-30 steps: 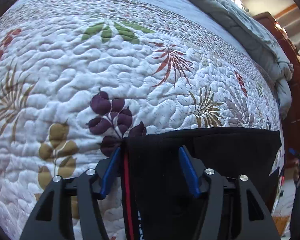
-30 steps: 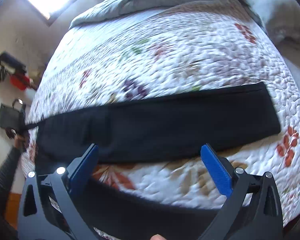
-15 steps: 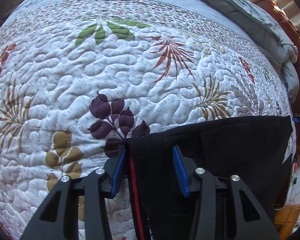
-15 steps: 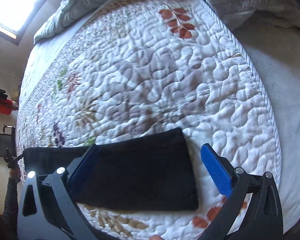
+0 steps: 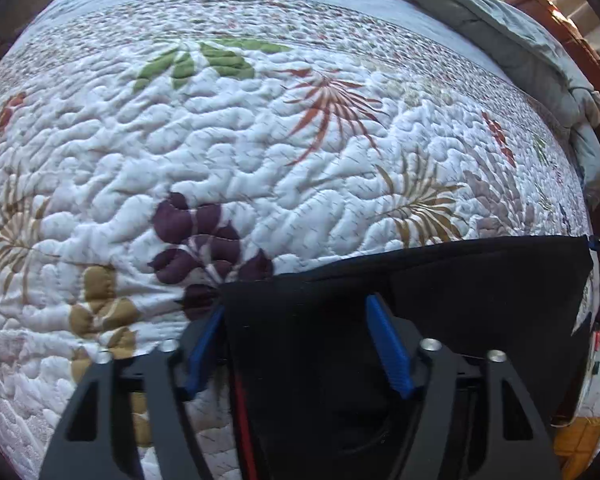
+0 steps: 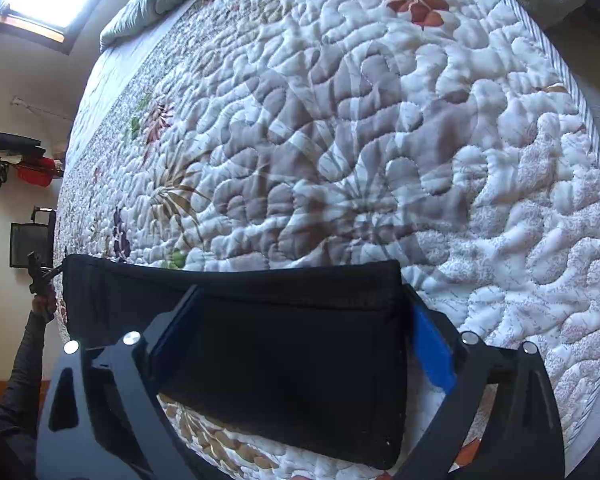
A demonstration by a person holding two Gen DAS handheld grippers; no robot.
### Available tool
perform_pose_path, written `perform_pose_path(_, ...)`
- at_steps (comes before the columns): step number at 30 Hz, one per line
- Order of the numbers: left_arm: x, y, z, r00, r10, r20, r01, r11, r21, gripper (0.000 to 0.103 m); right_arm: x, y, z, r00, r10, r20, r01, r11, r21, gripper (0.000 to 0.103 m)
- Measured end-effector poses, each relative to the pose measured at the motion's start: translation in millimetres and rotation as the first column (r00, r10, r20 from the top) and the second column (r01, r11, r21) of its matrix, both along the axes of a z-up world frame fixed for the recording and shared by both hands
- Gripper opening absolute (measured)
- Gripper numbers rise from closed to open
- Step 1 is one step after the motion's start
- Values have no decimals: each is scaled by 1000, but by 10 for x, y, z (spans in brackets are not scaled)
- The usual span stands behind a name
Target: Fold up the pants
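Observation:
Black pants (image 5: 480,280) with a red side stripe (image 5: 242,412) lie stretched across the quilt. My left gripper (image 5: 296,336) hovers low over their left corner. Its jaws are opening, the cloth's edge lies between the blue pads (image 5: 388,344), and nothing is pinched. In the right wrist view the other end of the pants (image 6: 292,344) fills the gap of my right gripper (image 6: 304,332). Its jaws are closing but stand wide, and the right pad (image 6: 432,348) sits just outside the hem. A sleeve (image 6: 24,360) with the left gripper shows at the pants' far end.
The bed carries a white quilt (image 5: 260,152) with leaf prints. A grey duvet (image 5: 512,32) is bunched along the far side. Wooden furniture (image 5: 580,40) stands beyond it. The quilt's striped edge (image 6: 596,128) runs close on the right, and a wall shelf (image 6: 16,152) hangs at the left.
My right gripper travelled along the pants to their end and dropped close over it, its jaws narrowing slightly. My left gripper stayed put; its jaws narrowed, then widened again.

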State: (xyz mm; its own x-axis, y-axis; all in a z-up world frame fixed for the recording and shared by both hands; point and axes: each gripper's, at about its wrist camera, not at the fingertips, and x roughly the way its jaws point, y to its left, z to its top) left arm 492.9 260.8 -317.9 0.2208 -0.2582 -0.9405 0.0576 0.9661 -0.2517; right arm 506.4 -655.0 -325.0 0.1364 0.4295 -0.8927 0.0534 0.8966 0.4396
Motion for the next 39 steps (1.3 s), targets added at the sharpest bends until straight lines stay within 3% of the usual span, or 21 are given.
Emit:
perform_pose_path(3, -28, 108, 30, 1000, 28, -1, -29, 999, -17, 37, 3, -65, 32, 1000, -26, -2, 26, 1000, -3, 61)
perform_pose_path(4, -34, 109, 45, 1000, 28, -1, -28, 999, -22, 33, -10, -109, 35, 999, -37, -5, 37, 999, 16, 39)
perform_pose_path(8, -58, 62, 104, 1000, 20, 10, -20, 1000, -3, 29, 2, -22, 93, 1000, 4, -8, -4, 1000, 18, 22)
perform_pose_path(13, -119, 67, 286, 998, 47, 48, -46, 999, -14, 27, 3, 87, 224, 999, -1, 46, 3, 999, -34, 20)
perform_pose_path(19, -307, 9, 732, 989, 59, 134, -55, 998, -32, 23, -193, 103, 606, 989, -15, 145, 26, 997, -76, 20)
perform_pose_path(25, -689, -16, 1229, 968, 86, 235, -66, 994, -91, 22, -650, -33, 990, 967, -39, 250, 73, 989, -129, 21)
perform_pose_path(30, -1170, -48, 1561, 947, 106, 302, -64, 987, -145, 22, -1247, -31, 1205, 931, -65, 359, 141, 972, -190, 21)
perform_pose_path(34, -1612, -52, 1625, 941, 117, 317, -69, 985, -157, 22, -1730, 66, 1240, 906, -51, 421, 189, 938, -291, 23)
perform_pose_path(39, -2169, 8, 1533, 939, 148, 310, -92, 978, -186, 22, -2467, 357, 1066, 859, -9, 513, 280, 845, -455, 24)
